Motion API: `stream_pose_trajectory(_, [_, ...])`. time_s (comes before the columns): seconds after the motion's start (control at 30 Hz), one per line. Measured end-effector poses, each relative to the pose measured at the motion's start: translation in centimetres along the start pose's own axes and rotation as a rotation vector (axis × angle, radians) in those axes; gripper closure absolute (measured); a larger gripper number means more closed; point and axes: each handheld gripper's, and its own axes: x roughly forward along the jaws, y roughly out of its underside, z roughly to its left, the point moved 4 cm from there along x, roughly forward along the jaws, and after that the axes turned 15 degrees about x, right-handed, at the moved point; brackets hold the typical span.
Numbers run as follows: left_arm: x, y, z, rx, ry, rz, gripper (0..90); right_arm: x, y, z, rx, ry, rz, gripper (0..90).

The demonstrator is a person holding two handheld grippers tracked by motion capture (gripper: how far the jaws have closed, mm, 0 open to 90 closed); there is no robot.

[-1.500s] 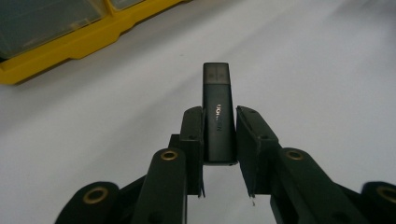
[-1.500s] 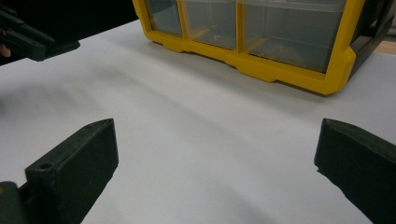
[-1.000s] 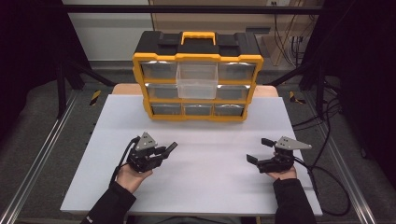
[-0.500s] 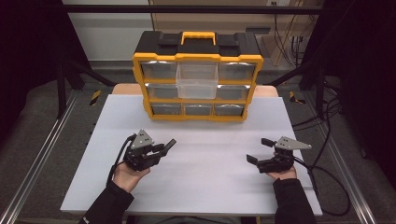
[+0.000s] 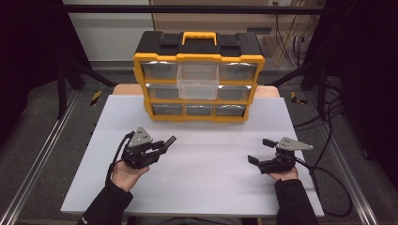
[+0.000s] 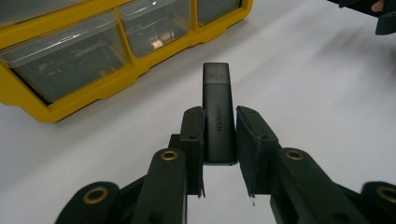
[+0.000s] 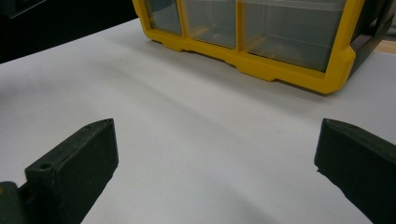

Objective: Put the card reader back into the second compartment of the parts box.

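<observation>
Low in the left gripper view, the left gripper (image 6: 219,135) pinches a black USB stick (image 6: 217,112) that juts toward the yellow drawer organizer (image 6: 93,60) at upper left, while the right gripper (image 5: 263,151), lower right in the high view, stands spread and empty over the white table (image 5: 211,187).

— What stands at the top centre of the high view?
— A yellow-and-black drawer organiser (image 5: 198,77), at the far edge of the white table (image 5: 206,187). Its clear middle drawer (image 5: 198,82) is pulled out.
— Anything at right?
— Cables (image 5: 328,117) on the floor.
</observation>
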Motion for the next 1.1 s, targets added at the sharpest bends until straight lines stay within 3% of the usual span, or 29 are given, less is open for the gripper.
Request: stream_pose_trajectory(1.1, [-0.9, -3.1, 0.7, 0.021, -0.004, -0.047, 71.9, -0.1, -0.1, 0.0, 0.003, -0.002, -0.003, 0.2])
